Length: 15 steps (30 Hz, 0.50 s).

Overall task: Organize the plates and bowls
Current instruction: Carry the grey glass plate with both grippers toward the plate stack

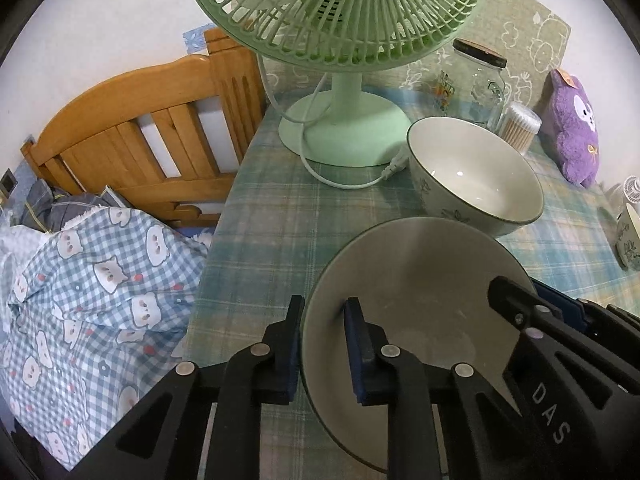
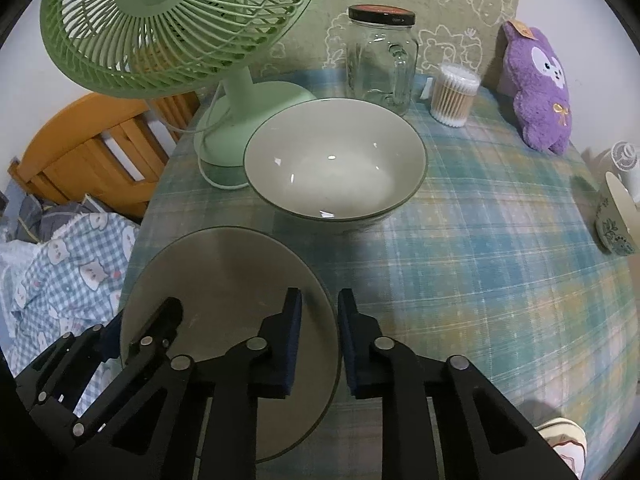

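Plate (image 1: pixel 420 280) sits at the near left corner of the tabletop (image 2: pixel 460 280), its left rim close to the table's left edge, and both grippers have it by opposite sides. The left gripper (image 1: pixel 326 344) straddles the plate's left rim, one pad outside and one inside, pinched onto the rim; the right gripper (image 2: pixel 320 340) does the same on the right rim, its pads closed on the edge. So the plate lies between the two, neither hand nearer, and the line through the two grips runs across the plate from left to right. The big bowl (image 2: pixel 336 164) stands just beyond the plate's far rim, toward the fan (image 2: pixel 180 24), apart from the plate but near. A small bowl (image 2: pixel 616 216) lies tipped at the right edge, well apart. My judgement: the coming move turns on that far-side relation. The plate is gripped evenly and should lift level if both hands rise together; going forward it would meet the big bowl at once, so it must clear that rim or the bowl goes on it instead. Uneven lift could let the rim slip.
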Available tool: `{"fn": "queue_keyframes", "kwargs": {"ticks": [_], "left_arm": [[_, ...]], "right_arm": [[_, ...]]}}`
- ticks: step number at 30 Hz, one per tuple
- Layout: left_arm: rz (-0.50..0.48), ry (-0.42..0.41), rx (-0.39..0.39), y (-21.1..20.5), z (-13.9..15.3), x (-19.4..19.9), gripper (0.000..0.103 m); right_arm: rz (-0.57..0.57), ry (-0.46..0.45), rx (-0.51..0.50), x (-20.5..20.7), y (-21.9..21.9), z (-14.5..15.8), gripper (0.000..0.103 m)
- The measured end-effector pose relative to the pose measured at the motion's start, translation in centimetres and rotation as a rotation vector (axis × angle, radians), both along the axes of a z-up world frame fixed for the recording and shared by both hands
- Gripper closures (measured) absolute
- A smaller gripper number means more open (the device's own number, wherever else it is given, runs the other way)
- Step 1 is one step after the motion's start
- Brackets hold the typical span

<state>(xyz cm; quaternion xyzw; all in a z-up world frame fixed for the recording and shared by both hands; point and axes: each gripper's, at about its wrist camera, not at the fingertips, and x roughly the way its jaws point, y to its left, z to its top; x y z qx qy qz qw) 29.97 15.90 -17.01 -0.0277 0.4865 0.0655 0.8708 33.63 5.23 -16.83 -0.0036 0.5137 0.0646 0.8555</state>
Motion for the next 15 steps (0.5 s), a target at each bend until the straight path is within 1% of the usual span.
{"fn": "queue_keyframes", "kwargs": {"ticks": [7, 15], "left_arm": [[-0.009, 0.014, -0.006, -0.1, 0.5, -0.6, 0.086], [-0.020, 0.010, -0.023, -1.0, 1.9, -2.9, 0.086]], "right_arm": [[-0.016, 0.025, 0.011, -0.9, -0.5, 0.5, 0.084], [-0.040, 0.009, 0.009, -4.2, -1.4, 2.4, 0.084]]}}
